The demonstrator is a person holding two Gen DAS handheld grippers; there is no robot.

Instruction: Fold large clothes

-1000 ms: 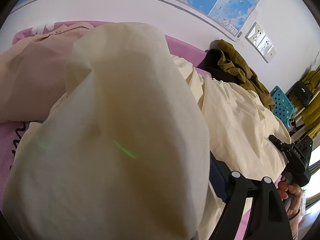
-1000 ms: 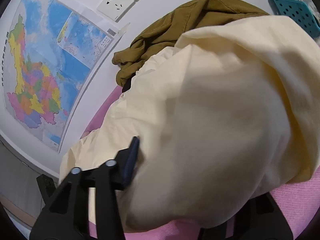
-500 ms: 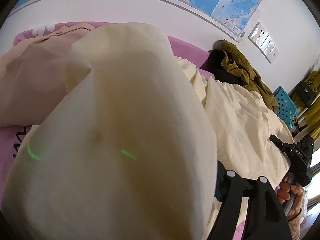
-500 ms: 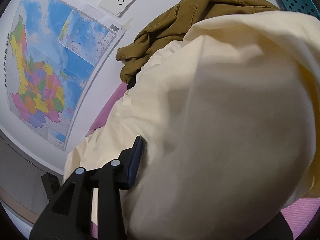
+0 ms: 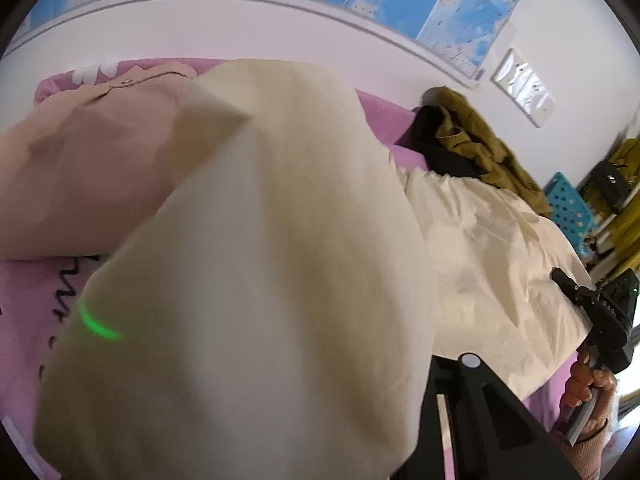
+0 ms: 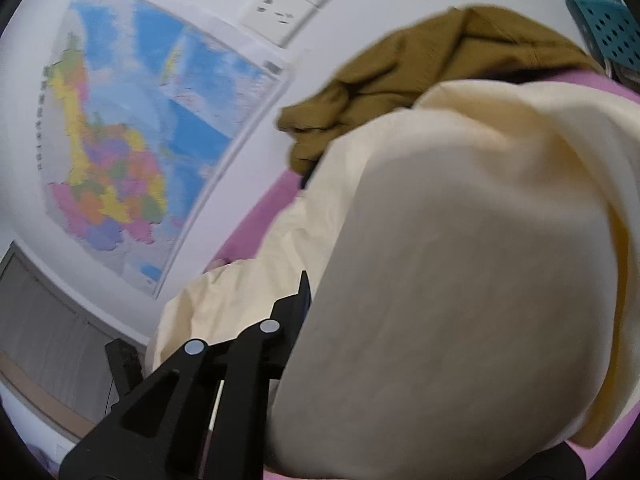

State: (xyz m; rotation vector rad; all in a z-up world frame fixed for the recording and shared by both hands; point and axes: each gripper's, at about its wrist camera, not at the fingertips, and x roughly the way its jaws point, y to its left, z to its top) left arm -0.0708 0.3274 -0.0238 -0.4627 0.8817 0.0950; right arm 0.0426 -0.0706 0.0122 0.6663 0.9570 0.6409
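Both claws have just been closing: left claw and right claw each grip the cream garment, now bulging larger than before.

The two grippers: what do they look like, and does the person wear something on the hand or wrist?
Both grippers are matte black. The left gripper and right gripper each have angular link arms joined by round silver pivot pins. The right gripper, seen from the left wrist camera, bears small pale lettering and a tiny green light. The hand on its grey handle wears a thin dark band and a pale knitted cuff.
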